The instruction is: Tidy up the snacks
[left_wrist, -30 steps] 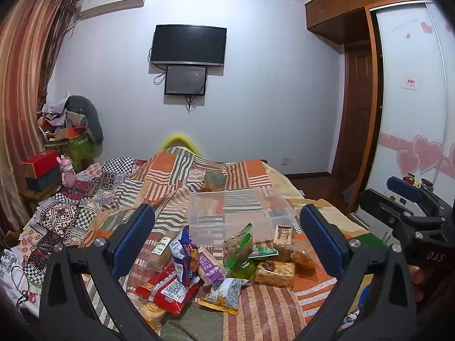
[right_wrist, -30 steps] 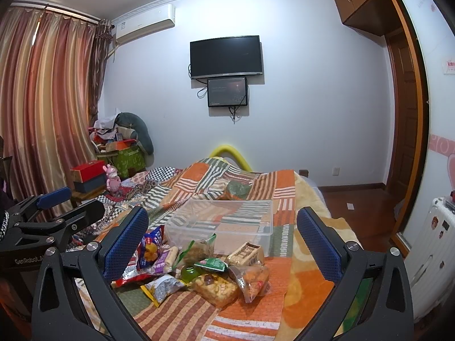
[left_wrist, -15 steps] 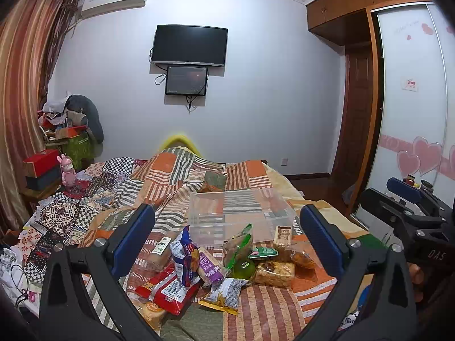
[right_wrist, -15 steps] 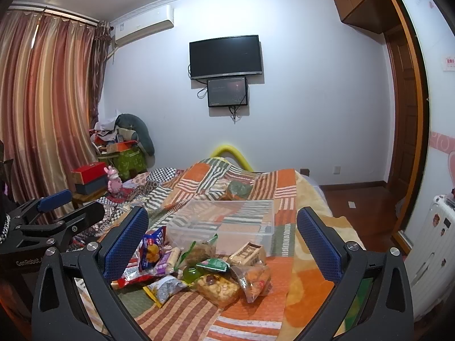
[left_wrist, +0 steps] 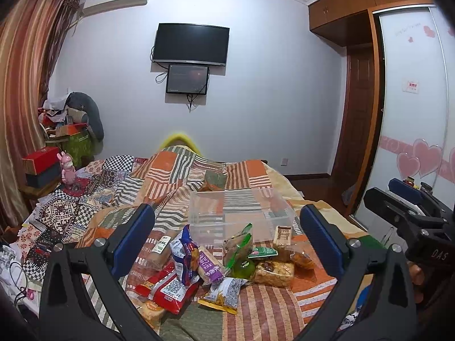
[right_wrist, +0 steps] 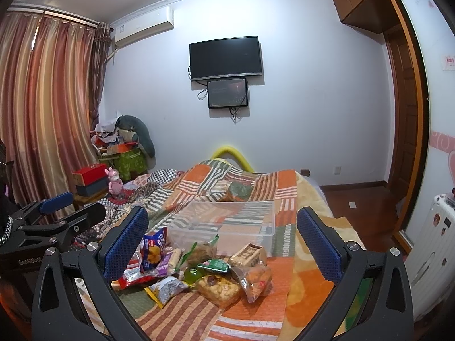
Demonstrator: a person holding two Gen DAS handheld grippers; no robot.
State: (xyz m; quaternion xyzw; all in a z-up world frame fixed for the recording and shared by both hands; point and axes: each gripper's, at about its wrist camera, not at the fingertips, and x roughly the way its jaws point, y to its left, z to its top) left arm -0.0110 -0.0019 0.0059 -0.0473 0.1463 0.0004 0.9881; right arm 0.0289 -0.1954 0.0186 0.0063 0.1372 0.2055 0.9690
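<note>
Fingers (left_wrist: pixel 133 227) of both grippers spreading wide, gripping nothing — hovering short of the snack pile (left_wrist: pixel 216 261) lying just before the clear bin (left_wrist: pixel 239 213); worth pinching one top packet, not several.

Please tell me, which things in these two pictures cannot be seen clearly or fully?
- Left wrist view: the red packet is partly covered by the blue packet and the left tool finger.
- Both views: print on the snack packets is too small to read.
- Right wrist view: the clear box front wall is hidden behind the snack pile; the right tool is open.
</note>
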